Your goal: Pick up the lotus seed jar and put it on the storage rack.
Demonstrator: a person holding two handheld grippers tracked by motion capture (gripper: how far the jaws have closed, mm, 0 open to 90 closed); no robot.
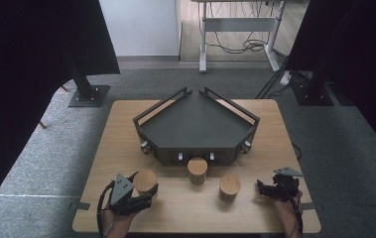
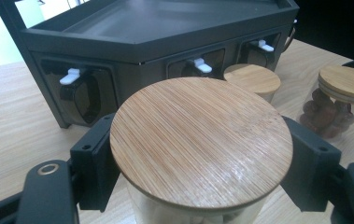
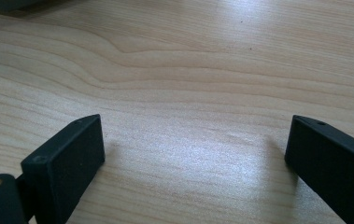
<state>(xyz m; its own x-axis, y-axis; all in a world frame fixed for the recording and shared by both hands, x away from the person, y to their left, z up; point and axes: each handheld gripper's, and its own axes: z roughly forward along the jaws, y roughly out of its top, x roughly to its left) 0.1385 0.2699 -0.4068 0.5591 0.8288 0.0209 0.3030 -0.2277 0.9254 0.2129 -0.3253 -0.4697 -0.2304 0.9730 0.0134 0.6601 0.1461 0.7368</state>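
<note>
Three glass jars with bamboo lids stand on the wooden table in front of a dark corner-shaped rack. My left gripper is shut on the left jar. In the left gripper view its jaws press on both sides of that jar just below the lid. The middle jar and the right jar stand free. My right gripper rests at the table's right front, open. In the right gripper view its jaws have only bare table between them.
The rack has white latches along its front face, close behind the jars. The middle jar and the right jar, which holds brown pieces, are near my left gripper. Black stands and carpet surround the table.
</note>
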